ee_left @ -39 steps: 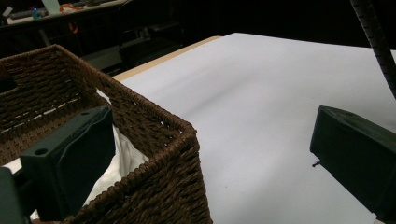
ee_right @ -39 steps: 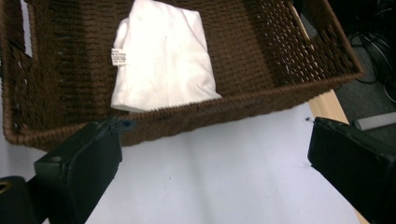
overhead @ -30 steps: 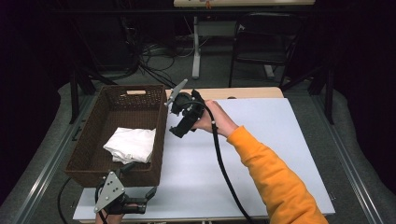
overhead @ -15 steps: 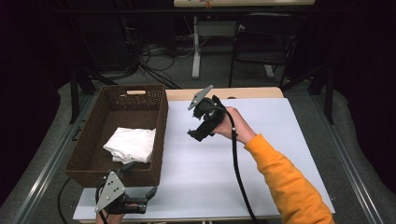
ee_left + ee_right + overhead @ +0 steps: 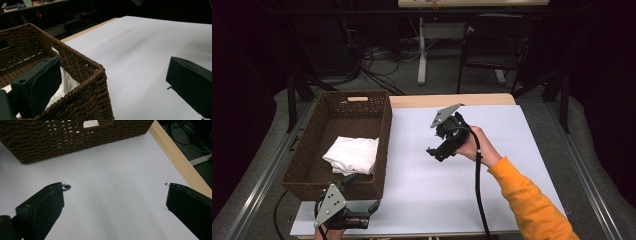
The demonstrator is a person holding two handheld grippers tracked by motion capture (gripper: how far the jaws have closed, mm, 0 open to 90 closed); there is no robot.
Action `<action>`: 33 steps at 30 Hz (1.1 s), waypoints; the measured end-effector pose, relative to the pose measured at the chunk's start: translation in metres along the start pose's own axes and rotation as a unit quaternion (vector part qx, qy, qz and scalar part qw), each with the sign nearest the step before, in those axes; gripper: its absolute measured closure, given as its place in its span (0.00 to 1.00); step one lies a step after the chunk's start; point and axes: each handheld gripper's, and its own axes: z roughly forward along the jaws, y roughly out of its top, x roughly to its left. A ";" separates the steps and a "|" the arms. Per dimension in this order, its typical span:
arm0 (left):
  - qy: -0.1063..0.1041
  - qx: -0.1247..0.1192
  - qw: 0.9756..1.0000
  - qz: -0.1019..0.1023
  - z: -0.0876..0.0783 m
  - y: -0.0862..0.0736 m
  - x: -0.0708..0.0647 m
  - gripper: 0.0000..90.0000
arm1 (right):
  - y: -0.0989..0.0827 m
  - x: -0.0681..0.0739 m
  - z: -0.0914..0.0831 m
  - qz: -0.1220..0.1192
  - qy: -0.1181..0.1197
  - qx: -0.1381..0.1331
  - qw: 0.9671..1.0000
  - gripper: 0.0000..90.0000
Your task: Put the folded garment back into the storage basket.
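A brown wicker basket [image 5: 384, 131] stands on the left part of the white table [image 5: 512, 150], and a folded white cloth [image 5: 352, 155] lies inside it. A hand in an orange sleeve holds my right gripper [image 5: 437, 152] above the table's middle, right of the basket. It is open, with nothing between its jaws, and it faces the basket wall [image 5: 75, 137]. My left gripper [image 5: 371, 212] rests at the front left table edge by the basket's near corner [image 5: 100, 72]. It is open and empty, and the cloth [image 5: 63, 85] shows behind its left jaw.
A light wooden strip [image 5: 452, 100] runs along the table's far edge. Metal rails [image 5: 584, 165] flank both sides. A black chair [image 5: 492, 45] and cables [image 5: 377, 65] sit on the floor behind. The white surface right of the basket is bare.
My right gripper has moved right and nearer, away from the basket's far corner to over the table's middle. The left gripper and the cloth have stayed put.
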 end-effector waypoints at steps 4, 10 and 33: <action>0.001 0.001 1.000 0.001 0.000 0.000 0.000 0.00 | -0.017 0.002 -0.005 0.007 -0.003 -0.003 1.000 0.01; 0.002 0.003 1.000 0.003 0.000 0.000 0.000 0.00 | -0.041 0.004 -0.014 0.025 -0.010 -0.015 1.000 0.01; 0.004 0.001 1.000 0.005 0.000 0.000 -0.001 0.00 | -0.108 0.029 -0.038 0.058 -0.025 -0.045 0.997 0.00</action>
